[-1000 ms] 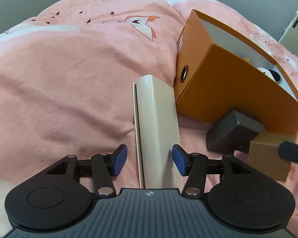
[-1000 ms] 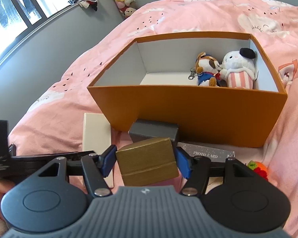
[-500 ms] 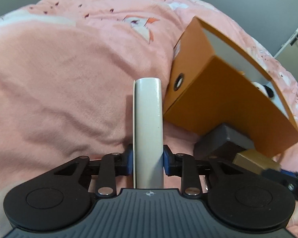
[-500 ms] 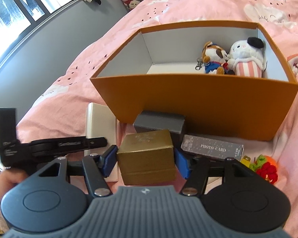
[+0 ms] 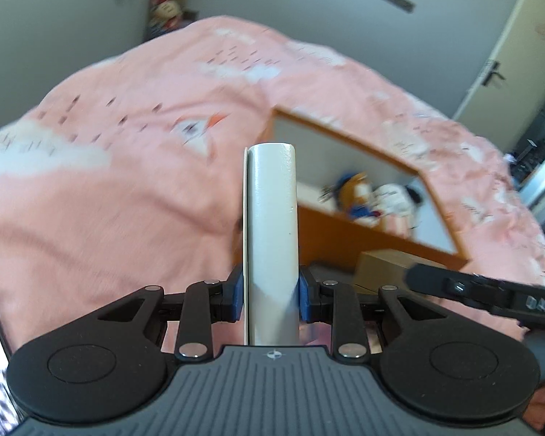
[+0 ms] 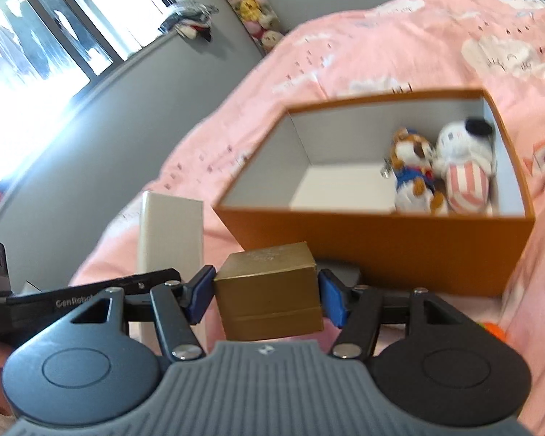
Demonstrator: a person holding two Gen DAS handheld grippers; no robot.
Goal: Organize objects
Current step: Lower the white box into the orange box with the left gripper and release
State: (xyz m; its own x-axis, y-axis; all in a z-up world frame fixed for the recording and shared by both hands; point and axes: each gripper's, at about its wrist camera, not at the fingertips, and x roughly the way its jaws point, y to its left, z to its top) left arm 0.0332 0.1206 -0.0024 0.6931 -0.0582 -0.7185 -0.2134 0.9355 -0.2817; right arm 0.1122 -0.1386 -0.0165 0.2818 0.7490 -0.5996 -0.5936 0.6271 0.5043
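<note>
While both wrist views are motion-blurred, the grips read clearly: left tool (image 5: 269, 292) has its blue pads (image 5: 237, 292) pressed on both sides of the white box (image 5: 271, 232), held upright on its narrow edge, clear of the bed in front of the orange box. Right tool (image 6: 267, 296) is clamped on the gold box (image 6: 269, 290), blue pads (image 6: 200, 292) touching its left and right faces, box lifted, near the front wall of the orange box (image 6: 381, 250). Left view only: the door (image 5: 508, 54) at far right, and the gold box (image 5: 385, 265) seen from the side behind the right tool's black finger (image 5: 465, 285). Right view only: the window (image 6: 43, 43) at upper left, a row of plush toys (image 6: 250, 3) along the wall, the white box (image 6: 170, 232) standing left of the gold box, and a dark grey box (image 6: 345, 276) mostly hidden behind the gold one, against the orange wall. An orange item (image 6: 494, 330) peeks out at lower right, too cut off to identify. Count: one white box, one gold box, one grey box, one open orange box (image 5: 388, 232) on the pink bed (image 6: 399, 36). Inside it, two plush toys at the right end: a brown-and-blue one (image 6: 414, 174) and a white one with pink stripes (image 6: 465, 167), touching each other. Rest of its floor is bare white.
</note>
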